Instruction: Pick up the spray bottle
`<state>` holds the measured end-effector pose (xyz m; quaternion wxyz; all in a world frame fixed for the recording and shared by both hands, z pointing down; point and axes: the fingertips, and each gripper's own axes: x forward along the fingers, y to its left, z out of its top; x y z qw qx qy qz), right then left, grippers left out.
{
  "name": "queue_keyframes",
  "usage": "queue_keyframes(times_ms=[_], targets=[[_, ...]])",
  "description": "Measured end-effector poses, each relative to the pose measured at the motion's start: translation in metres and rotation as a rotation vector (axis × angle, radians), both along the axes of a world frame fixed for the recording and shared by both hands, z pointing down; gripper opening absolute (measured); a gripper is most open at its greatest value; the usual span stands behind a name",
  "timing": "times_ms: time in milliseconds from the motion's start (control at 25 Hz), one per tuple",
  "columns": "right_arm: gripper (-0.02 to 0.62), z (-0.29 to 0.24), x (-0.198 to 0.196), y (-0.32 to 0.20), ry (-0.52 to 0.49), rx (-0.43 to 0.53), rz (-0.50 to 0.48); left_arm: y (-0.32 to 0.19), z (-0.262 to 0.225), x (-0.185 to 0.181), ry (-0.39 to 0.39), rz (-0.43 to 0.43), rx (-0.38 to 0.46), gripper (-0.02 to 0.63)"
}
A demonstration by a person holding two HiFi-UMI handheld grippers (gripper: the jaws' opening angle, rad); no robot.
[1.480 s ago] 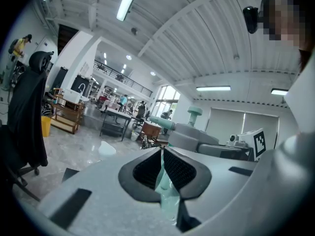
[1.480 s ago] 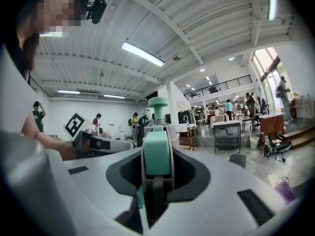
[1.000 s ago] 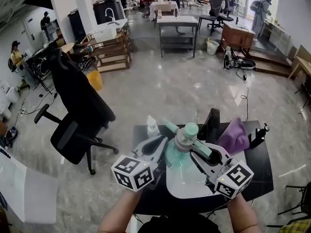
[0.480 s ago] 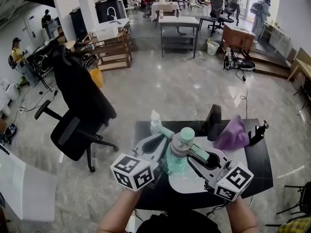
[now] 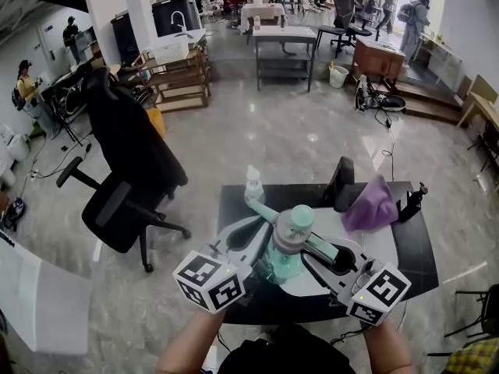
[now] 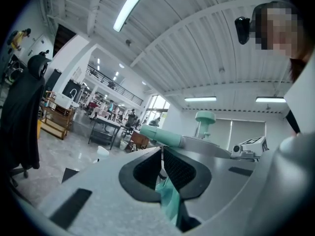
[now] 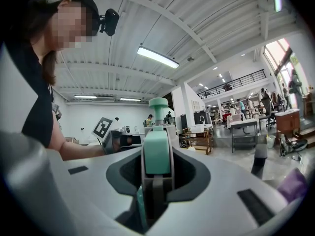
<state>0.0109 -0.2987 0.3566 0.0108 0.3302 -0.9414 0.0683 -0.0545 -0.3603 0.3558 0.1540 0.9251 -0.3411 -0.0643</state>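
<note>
Item: teal spray bottle [image 5: 288,244], pump-top type with a round knob and a side nozzle. Position: upright, near-centre of the scene, over the near part of the black table [image 5: 234,202] and above a white mat [image 5: 373,244]. Whether its base is clear of the mat cannot be told.

Left gripper [image 5: 267,236]: comes in from the near left and meets the bottle below the pump head. In the left gripper view its dark pads stand almost together, pinching a thin teal part of the bottle low between them. The nozzle juts out just past the jaws.

Right gripper [image 5: 313,249]: comes in from the near right. In the right gripper view its jaws are clamped on the bottle's teal handle, which fills the gap between them.

Marker cubes [image 5: 209,280]: one at the near end of each gripper, above the person's forearms.

Other contents of table: small white bottle [image 5: 253,184] at the far left edge; purple cloth [image 5: 370,206] at the far right.

Surroundings: black office chair [image 5: 125,174] on the left, on a polished grey floor.
</note>
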Motion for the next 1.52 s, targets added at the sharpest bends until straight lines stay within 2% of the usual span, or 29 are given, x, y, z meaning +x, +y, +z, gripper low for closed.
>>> queue_keyframes(times_ms=[680,1280,1520], targets=[[0.094,-0.017,-0.014,0.104,0.031,0.042,0.022,0.106,-0.018,-0.011,0.029,0.107,0.006,0.015],[0.094,-0.006,0.028,0.211,0.016,0.005,-0.062,0.213,-0.003,0.028,0.024,0.027,-0.039,0.015],[0.094,0.000,0.033,0.239,0.017,0.009,-0.093,0.242,0.003,0.031,0.014,0.004,-0.044,0.015]])
